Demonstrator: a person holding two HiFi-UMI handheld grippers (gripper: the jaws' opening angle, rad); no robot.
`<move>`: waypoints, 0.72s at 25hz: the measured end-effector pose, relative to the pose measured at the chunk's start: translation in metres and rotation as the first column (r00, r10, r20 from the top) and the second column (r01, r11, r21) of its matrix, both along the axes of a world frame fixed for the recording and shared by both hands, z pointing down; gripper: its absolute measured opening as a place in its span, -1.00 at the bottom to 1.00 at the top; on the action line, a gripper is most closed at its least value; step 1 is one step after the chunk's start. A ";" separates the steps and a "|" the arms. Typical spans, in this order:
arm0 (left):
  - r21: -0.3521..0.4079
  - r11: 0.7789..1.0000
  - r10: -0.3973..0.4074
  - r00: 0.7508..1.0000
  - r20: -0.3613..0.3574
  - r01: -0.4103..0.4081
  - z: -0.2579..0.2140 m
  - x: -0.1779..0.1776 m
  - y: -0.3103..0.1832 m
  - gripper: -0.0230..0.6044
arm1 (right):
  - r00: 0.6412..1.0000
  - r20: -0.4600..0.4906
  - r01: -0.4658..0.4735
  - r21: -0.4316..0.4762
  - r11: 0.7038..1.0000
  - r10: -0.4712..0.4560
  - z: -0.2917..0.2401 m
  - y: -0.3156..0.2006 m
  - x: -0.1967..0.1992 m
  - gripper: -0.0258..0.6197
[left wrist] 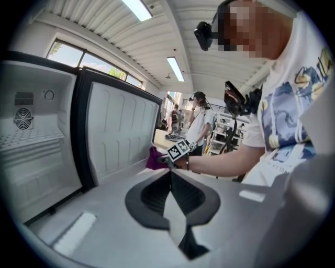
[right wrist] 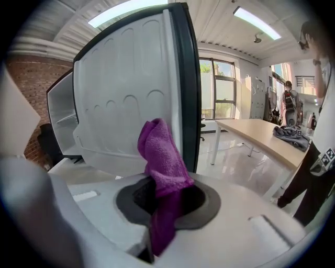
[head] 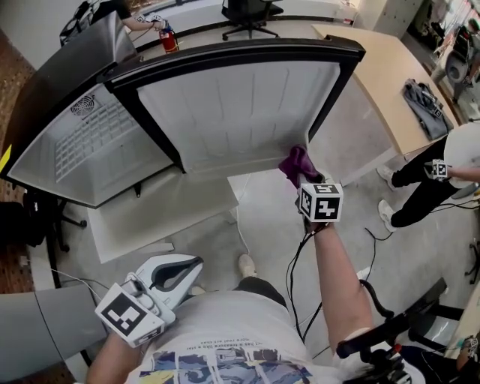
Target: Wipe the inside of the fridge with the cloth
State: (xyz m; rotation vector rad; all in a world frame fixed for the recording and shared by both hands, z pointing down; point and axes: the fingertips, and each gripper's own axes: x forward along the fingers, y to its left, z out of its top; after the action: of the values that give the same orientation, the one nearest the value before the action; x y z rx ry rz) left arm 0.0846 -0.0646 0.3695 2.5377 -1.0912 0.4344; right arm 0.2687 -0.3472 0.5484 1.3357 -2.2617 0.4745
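The fridge (head: 71, 146) stands open, its white interior with a fan grille and wire shelf at the left. Its open door (head: 240, 105) shows a ribbed white inner liner. My right gripper (head: 304, 180) is shut on a purple cloth (head: 298, 163), held against the door's lower right corner. In the right gripper view the cloth (right wrist: 163, 157) rises out of the gripper (right wrist: 162, 196), close to the door liner (right wrist: 125, 99). My left gripper (head: 180, 268) hangs low by my body, shut and empty. From the left gripper (left wrist: 170, 180) I see the cloth (left wrist: 154, 158) beside the door.
A white panel (head: 150, 214) lies on the floor under the door. A wooden table (head: 382, 67) with a grey garment (head: 426, 106) stands at the right, with a person (head: 427, 180) beside it. Cables (head: 296, 270) trail on the floor. An office chair (head: 251, 15) stands behind.
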 end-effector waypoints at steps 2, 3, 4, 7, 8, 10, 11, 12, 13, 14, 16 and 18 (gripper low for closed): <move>0.001 1.000 0.013 1.000 0.001 -0.013 0.001 0.004 -0.001 -0.91 | 1.000 -0.005 -0.019 -0.002 1.000 0.019 0.001 0.002 0.012 -0.76; 0.003 1.000 0.020 1.000 0.004 -0.020 0.002 0.006 -0.001 -0.91 | 1.000 -0.006 -0.028 -0.002 1.000 0.028 0.001 0.003 0.017 -0.76; 0.002 1.000 0.024 1.000 0.002 -0.024 0.001 0.008 -0.001 -0.91 | 0.999 -0.007 -0.038 -0.003 0.999 0.038 0.001 0.004 0.022 -0.76; -0.010 1.000 0.025 0.999 -0.020 -0.025 -0.003 0.015 0.000 -0.91 | 0.998 -0.009 -0.059 -0.002 0.998 0.059 0.002 0.009 0.032 -0.76; -0.011 1.000 0.024 0.999 -0.021 -0.024 -0.003 0.014 0.000 -0.91 | 0.998 -0.008 -0.060 -0.002 0.998 0.060 0.001 0.012 0.032 -0.76; -0.011 1.000 0.021 1.000 -0.020 -0.021 -0.004 0.012 0.002 -0.91 | 0.999 -0.003 -0.046 -0.003 0.999 0.046 0.001 0.019 0.026 -0.76; -0.012 1.000 0.018 1.000 -0.019 -0.018 -0.004 0.010 0.004 -0.91 | 0.999 0.001 -0.032 -0.006 0.999 0.032 0.001 0.023 0.020 -0.76; -0.011 1.000 0.015 1.000 -0.018 -0.015 -0.004 0.008 0.006 -0.91 | 1.000 0.007 -0.015 -0.009 1.000 0.015 0.001 0.029 0.012 -0.76; -0.010 1.000 0.012 1.000 -0.019 -0.012 -0.004 0.006 0.008 -0.91 | 1.000 0.014 0.005 -0.013 1.000 -0.004 0.001 0.034 0.003 -0.76; -0.007 1.000 0.008 1.000 -0.021 -0.008 -0.004 0.003 0.009 -0.91 | 1.000 0.021 0.024 -0.018 1.000 -0.023 0.002 0.040 -0.007 -0.76; -0.002 1.000 0.001 1.000 -0.024 -0.001 -0.005 -0.002 0.013 -0.91 | 0.998 0.032 0.063 -0.028 0.998 -0.062 0.004 0.052 -0.029 -0.76; -0.001 1.000 -0.009 1.000 -0.026 0.009 -0.006 -0.008 0.018 -0.91 | 0.993 0.043 0.110 -0.041 0.993 -0.108 0.006 0.063 -0.054 -0.76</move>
State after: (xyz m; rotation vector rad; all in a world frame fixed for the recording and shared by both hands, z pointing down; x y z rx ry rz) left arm 0.0765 -0.0467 0.3639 2.5298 -1.0928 0.3988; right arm 0.2147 -0.2844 0.5547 1.1845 -2.3293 0.5138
